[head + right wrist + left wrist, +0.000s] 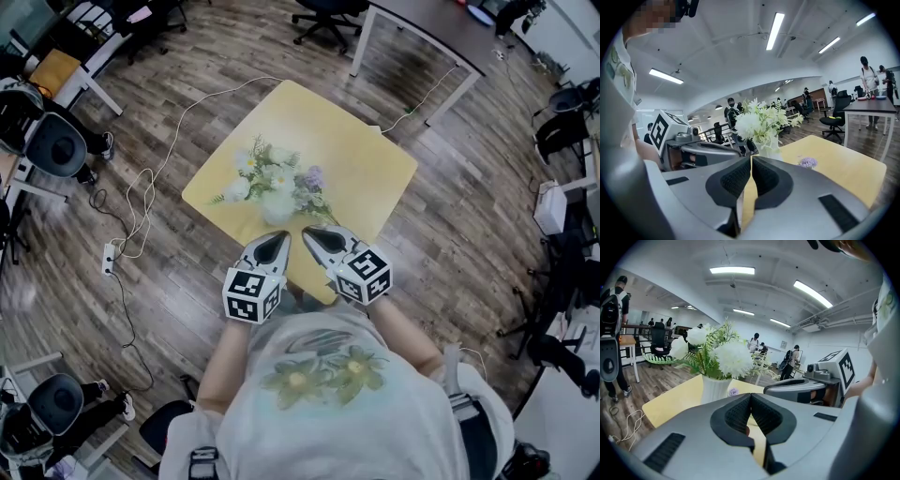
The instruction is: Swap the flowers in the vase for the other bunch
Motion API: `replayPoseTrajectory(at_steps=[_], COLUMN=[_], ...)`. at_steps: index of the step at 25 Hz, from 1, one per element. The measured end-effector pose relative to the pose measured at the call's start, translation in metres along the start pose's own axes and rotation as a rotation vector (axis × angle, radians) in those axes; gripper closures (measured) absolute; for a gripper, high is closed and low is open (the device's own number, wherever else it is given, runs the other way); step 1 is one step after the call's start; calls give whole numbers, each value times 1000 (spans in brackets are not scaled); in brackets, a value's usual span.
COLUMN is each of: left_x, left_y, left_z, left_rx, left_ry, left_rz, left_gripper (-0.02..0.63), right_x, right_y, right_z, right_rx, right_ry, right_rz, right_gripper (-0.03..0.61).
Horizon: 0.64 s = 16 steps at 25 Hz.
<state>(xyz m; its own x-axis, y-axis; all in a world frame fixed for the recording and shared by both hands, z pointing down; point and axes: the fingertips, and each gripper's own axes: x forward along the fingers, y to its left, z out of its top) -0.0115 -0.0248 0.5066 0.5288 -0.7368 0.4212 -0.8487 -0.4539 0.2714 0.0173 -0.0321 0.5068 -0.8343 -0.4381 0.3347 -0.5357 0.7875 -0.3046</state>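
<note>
A white vase [714,388] with white flowers and green fronds [265,184] stands near the middle of the yellow table [375,159]. Just right of it a purple flower bunch [314,176] lies flat on the tabletop; it also shows as a small purple head [807,162] in the right gripper view. Both grippers hover side by side at the table's near edge, pointing at the vase. My left gripper [280,237] is shut with nothing between its pads. My right gripper [308,232] is shut and empty too. Each gripper view shows the other gripper beside it.
Cables and a power strip [110,258] trail over the wooden floor to the left of the table. Office chairs [56,145] stand at the left, and a white desk [422,42] at the top. Several people stand far off in the room.
</note>
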Motion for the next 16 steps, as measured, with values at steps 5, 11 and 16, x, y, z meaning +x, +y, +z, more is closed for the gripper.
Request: replayPoseTrajectory(at_steps=[5, 11, 16], left_x=[2, 0, 0], left_y=[3, 1, 0], left_z=[5, 3, -3], left_rx=[-3, -5, -3], left_ry=[-1, 3, 4], left_rz=[-3, -3, -4], left_gripper=[595, 595, 595], right_x=[1, -3, -3], right_y=[-5, -5, -5], right_z=[1, -3, -8], right_rx=[-6, -2, 1], right_ry=[11, 19, 20], right_rz=[-10, -20, -21], right_gripper=[532, 532, 532])
